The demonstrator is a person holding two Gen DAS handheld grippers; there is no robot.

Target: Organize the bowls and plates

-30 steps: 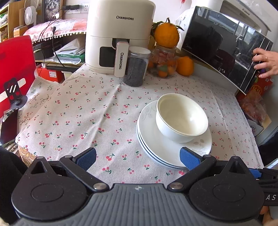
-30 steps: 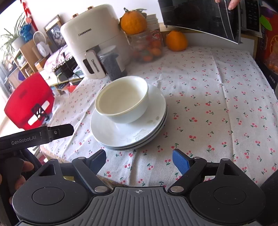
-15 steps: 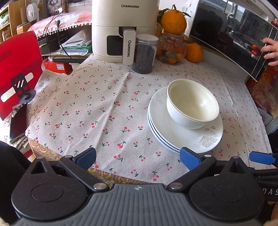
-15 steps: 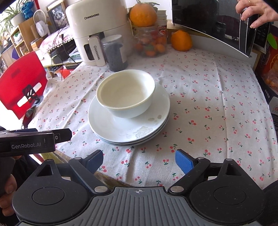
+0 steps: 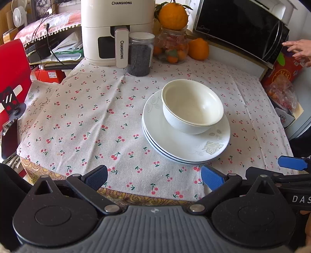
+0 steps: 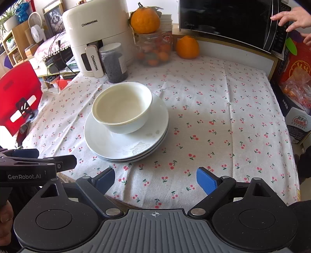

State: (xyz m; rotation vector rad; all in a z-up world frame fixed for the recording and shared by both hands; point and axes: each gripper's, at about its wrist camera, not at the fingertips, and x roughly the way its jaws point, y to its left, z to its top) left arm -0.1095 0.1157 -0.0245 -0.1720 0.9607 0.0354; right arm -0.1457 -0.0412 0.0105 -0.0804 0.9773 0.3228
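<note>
A white bowl [image 5: 192, 106] [image 6: 122, 106] stands upright and empty on a stack of white plates [image 5: 175, 144] [image 6: 108, 142], on the cherry-print tablecloth [image 5: 87, 120]. My left gripper [image 5: 154, 178] is open over the table's near edge, short of the plates, with nothing between its blue pads. My right gripper [image 6: 155, 180] is also open and empty, in front of the plates and a little to their right. Each gripper shows at the edge of the other's view: the right gripper [image 5: 292, 163] and the left gripper [image 6: 38, 165].
At the back stand a white air fryer [image 5: 116, 29], a jar of dark grains [image 5: 140, 54], a glass jar [image 5: 173, 48] with an orange on it, and another orange [image 5: 198, 48]. A person's hand [image 6: 289, 18] rests on the black microwave [image 6: 223, 21]. A red chair [image 6: 17, 97] is left, boxes [image 6: 295, 81] right.
The microwave door, held open by the person's hand earlier, has swung shut. Both views have tilted, so the plates sit farther up the frame. The right jaws spread slightly wider.
</note>
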